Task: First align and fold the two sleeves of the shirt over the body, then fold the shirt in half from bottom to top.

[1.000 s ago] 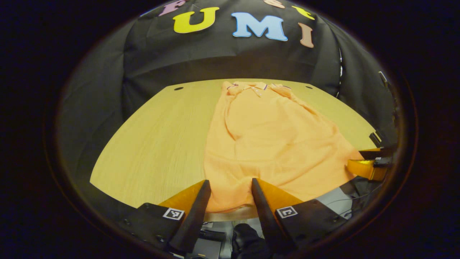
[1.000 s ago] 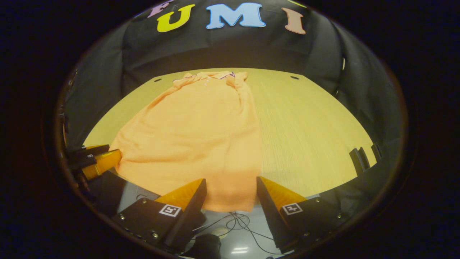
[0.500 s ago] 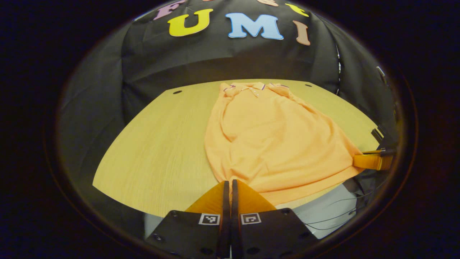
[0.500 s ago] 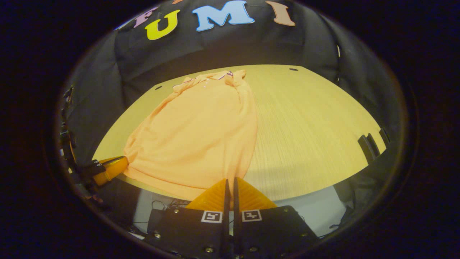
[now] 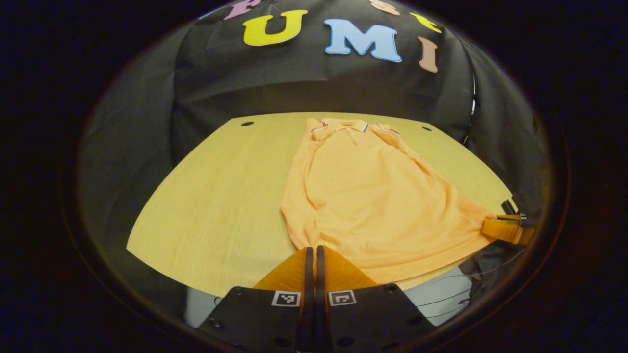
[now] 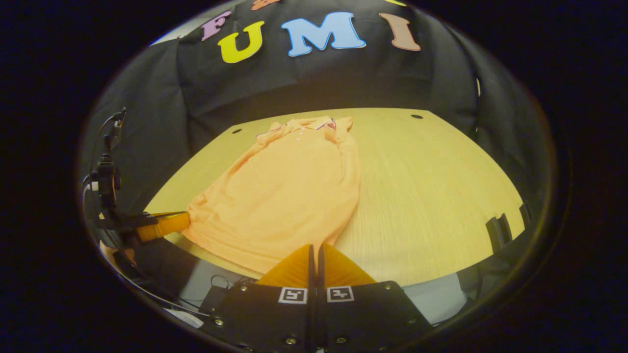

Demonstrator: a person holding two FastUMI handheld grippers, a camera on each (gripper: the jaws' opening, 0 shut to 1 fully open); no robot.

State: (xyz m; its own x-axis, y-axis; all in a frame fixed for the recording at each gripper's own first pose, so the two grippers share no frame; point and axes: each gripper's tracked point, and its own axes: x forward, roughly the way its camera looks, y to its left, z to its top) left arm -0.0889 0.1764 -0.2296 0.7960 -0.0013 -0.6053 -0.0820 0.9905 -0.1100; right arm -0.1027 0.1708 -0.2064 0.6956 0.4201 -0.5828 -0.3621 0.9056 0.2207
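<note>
The orange shirt (image 5: 373,196) lies face up on the wooden tabletop (image 5: 216,206), collar (image 5: 346,126) at the far edge near the booth wall and hem toward the near edge, with both sleeves looking already folded in over the body, so the narrowed shape is ready for the bottom-to-top fold. The left tongs (image 5: 311,251) are pressed together on the hem's left corner, and the right tongs (image 6: 314,249) are pinched on the hem's right corner; each grips one corner so the hem can rise evenly and stay taut between them. From the left gripper view the right tongs appear at the far right edge, cloth drawn toward them (the hem seems slightly raised off the near edge there). The next move, I judge, calls for carrying both corners together toward the collar, level, or the fold will land skewed.
</note>
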